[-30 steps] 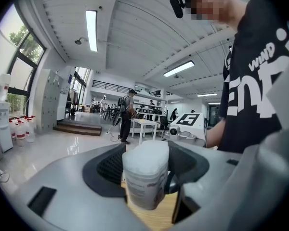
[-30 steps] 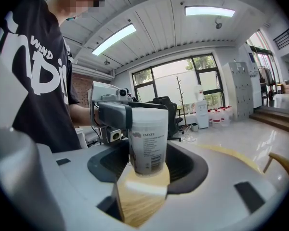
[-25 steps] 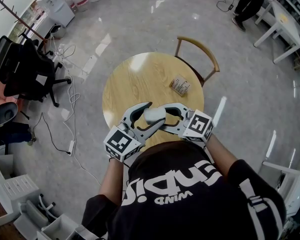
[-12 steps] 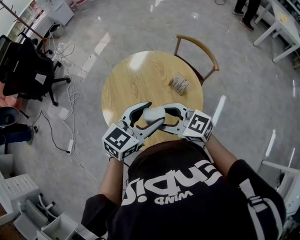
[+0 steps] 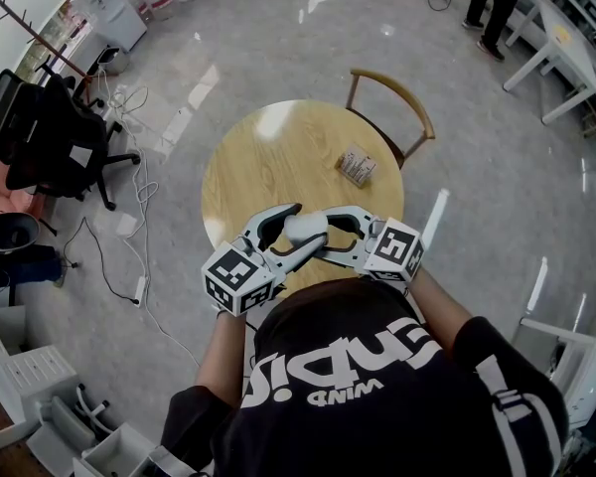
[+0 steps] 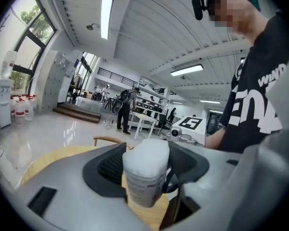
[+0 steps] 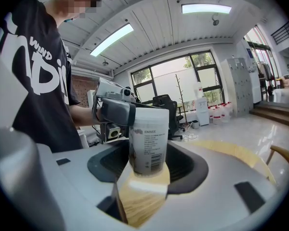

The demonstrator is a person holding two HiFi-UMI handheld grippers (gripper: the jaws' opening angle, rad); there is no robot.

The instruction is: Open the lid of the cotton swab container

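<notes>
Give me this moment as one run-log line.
left gripper: shut on lid | right gripper: shut on container | lid: on | container: upright over table edge

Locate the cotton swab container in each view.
Head view: cotton swab container at centre, over the round wooden table, near side.
Left gripper view: container lower centre.
Right gripper view: container centre, label facing camera.
Shared landmark: that table.

At one round table (image 5: 268,157): two tools, a left hand-held gripper (image 5: 303,229) and a right hand-held gripper (image 5: 323,235); one cotton swab container (image 7: 148,138); one small box (image 5: 358,168). Nearby: one wooden chair (image 5: 392,92), one black office chair (image 5: 50,137), one coat rack (image 5: 40,33), one water dispenser (image 6: 2,102). Two people: one wearer (image 5: 377,386), one bystander (image 5: 497,3).
</notes>
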